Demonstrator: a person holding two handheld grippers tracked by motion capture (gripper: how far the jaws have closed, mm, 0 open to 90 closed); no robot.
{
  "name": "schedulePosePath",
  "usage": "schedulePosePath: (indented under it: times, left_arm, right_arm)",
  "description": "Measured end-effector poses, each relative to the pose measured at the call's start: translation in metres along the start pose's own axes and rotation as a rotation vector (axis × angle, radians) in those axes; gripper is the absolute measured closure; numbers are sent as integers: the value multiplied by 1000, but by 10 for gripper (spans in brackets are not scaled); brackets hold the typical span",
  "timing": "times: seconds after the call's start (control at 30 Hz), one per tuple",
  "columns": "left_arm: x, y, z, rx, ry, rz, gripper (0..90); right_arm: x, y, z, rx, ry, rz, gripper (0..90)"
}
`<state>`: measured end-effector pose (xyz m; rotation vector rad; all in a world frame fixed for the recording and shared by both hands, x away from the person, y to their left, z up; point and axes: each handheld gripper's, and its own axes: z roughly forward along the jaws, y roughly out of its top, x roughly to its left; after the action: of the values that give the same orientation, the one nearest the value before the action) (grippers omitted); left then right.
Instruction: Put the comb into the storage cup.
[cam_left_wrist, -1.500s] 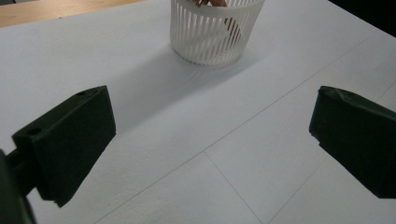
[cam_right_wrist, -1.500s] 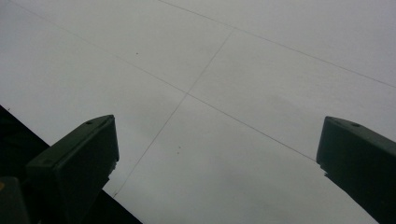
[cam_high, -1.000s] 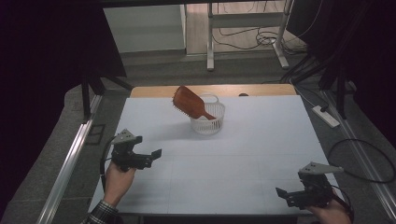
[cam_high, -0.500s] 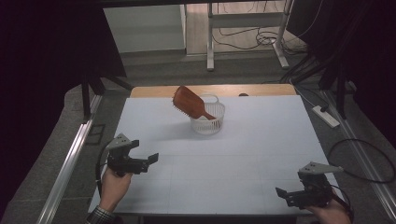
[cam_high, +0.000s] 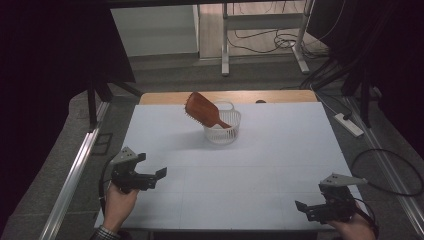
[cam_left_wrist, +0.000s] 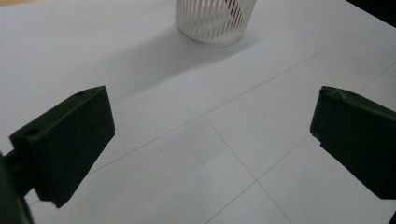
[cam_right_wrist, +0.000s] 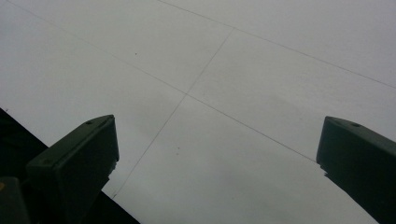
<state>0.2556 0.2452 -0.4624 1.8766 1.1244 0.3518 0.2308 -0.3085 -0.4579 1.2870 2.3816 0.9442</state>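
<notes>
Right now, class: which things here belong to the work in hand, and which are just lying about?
Part of the work:
- brown hairbrush, leaning in the basket
- white slatted basket
- left gripper, open
- right gripper, open

Lying about:
- power strip on the floor
- floor cables

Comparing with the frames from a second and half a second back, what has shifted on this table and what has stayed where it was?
The left gripper has drawn back toward the near edge of the table and slightly to the left, jaws open and empty throughout. The right gripper has stayed at the near right corner, open. The brown hairbrush still stands tilted in the white slatted basket, handle down; neither has moved. Nothing was grasped or released.
</notes>
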Motion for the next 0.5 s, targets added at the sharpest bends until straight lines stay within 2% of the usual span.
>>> schedulePosePath:
  times: [0.5]
  left_arm:
    - [-1,-8,-10,1,18,-1,0]
  right_arm:
    - [0,0,0,3,-1,-2,0]
